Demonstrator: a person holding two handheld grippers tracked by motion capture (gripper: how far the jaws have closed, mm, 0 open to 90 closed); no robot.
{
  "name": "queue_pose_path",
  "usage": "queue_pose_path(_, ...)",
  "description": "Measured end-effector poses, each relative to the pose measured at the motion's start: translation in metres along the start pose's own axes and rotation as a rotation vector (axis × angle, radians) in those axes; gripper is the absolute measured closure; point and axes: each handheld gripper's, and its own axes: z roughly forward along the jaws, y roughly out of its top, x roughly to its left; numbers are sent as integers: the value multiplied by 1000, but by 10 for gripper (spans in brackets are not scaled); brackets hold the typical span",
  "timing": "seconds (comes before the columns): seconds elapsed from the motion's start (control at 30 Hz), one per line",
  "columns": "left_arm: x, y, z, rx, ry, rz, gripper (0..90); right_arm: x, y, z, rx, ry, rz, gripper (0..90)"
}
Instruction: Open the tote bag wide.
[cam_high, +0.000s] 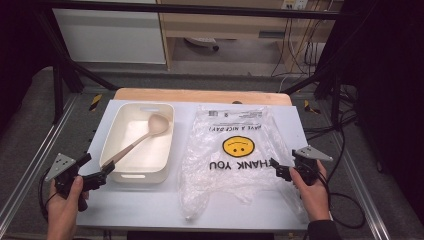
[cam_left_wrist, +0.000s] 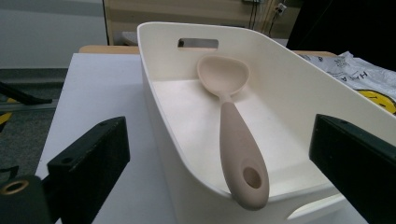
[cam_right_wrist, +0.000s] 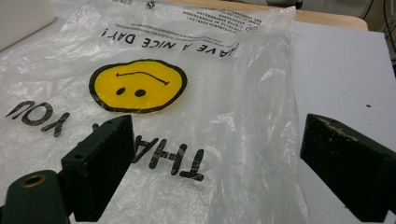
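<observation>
Left hand-held gripper (cam_left_wrist: 219, 163) released before spoon (cam_left_wrist: 233, 135) in tub (cam_left_wrist: 289, 93), right hand-held gripper (cam_right_wrist: 215, 154) released over bag (cam_right_wrist: 196, 93)

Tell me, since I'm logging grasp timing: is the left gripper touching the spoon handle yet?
Apart. The left gripper view shows the left gripper with jaws spread wide, either side of the spoon, with clear space between each jaw and the handle resting on the bin rim.

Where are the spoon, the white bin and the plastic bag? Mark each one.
spoon (cam_left_wrist: 240, 149), left gripper view, on its handle.
white bin (cam_high: 113, 136), high view, on its left wall.
plastic bag (cam_right_wrist: 261, 93), right gripper view, on clear film right of the smiley.
</observation>
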Motion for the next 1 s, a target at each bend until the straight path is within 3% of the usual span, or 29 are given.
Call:
queue_pose_path(0.13, 0, 0, 1, 5, 4, 8, 47, -1, 3, 1, 44, 13, 19, 63)
queue_pose_path(0.57, 0, 0, 1, -1, 18, 5, 47, -8, 11, 1, 40, -4, 20, 70)
queue_pose_path(1.0, 2, -1, 2, 4, 27, 5, 45, -18, 36, 20, 55, -18, 13, 55)
